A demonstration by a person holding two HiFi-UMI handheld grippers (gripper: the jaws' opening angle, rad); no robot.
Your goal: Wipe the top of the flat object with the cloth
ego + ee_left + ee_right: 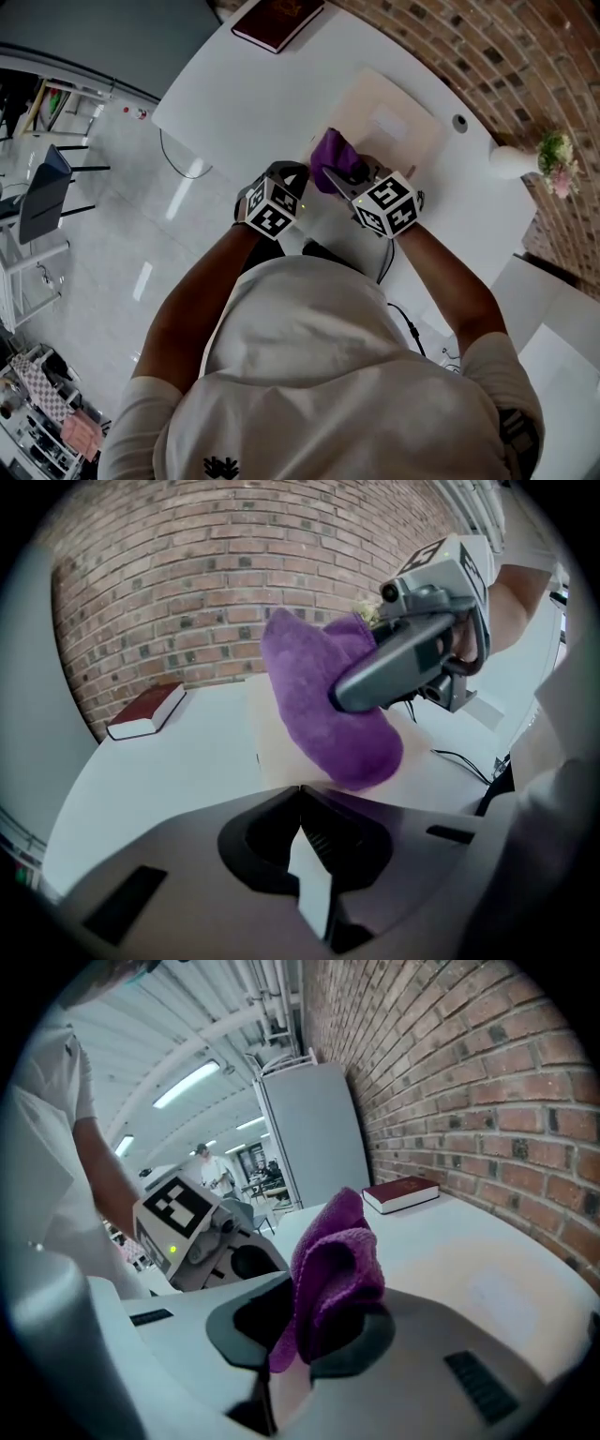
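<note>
A purple cloth (331, 157) is bunched between the jaws of my right gripper (343, 178), which is shut on it. In the right gripper view the cloth (330, 1274) sticks up out of the jaws. The flat object is a beige board (386, 120) lying on the white table (244, 103). The cloth (323, 710) hangs over the board's (274, 752) near edge; whether it touches I cannot tell. My left gripper (296, 175) hovers just left of the cloth, jaws together with nothing in them, and it shows again in its own view (304, 795).
A dark red book (277, 19) lies at the table's far left corner. A white vase with flowers (548, 157) stands at the right by the brick wall. A black cable (405, 323) hangs off the table's near edge by the person's body.
</note>
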